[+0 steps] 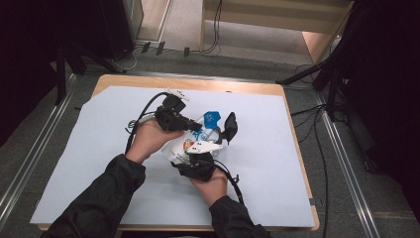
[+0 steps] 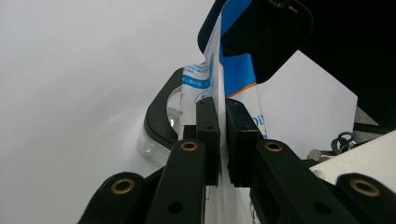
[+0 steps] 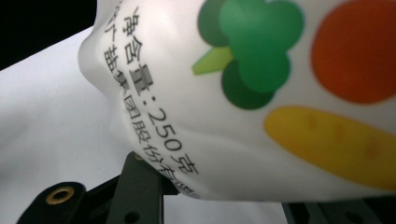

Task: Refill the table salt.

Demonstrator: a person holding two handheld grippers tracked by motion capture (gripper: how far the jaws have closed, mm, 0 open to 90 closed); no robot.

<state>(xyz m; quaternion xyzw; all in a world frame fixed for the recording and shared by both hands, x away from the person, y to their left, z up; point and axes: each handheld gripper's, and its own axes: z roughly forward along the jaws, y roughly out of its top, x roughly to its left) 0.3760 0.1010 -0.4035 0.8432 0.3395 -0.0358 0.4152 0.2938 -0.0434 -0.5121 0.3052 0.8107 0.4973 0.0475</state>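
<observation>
Left gripper point(image 2: 222, 140) pinches the bag point(image 2: 212, 88) top edge tight; right gripper point(image 1: 198, 166) cradles its belly, grip unclear. Looks like tearing or pouring comes next, near the glass dish point(image 2: 159, 135).

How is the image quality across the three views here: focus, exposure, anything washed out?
High view: evenly lit, dark at both sides, the white bag small between both tools. Left gripper view: the paper sheet washes out to near white; the left tool is sharp, clamped on the bag's edge. Right gripper view: the bag sits too close, its print soft.
</observation>
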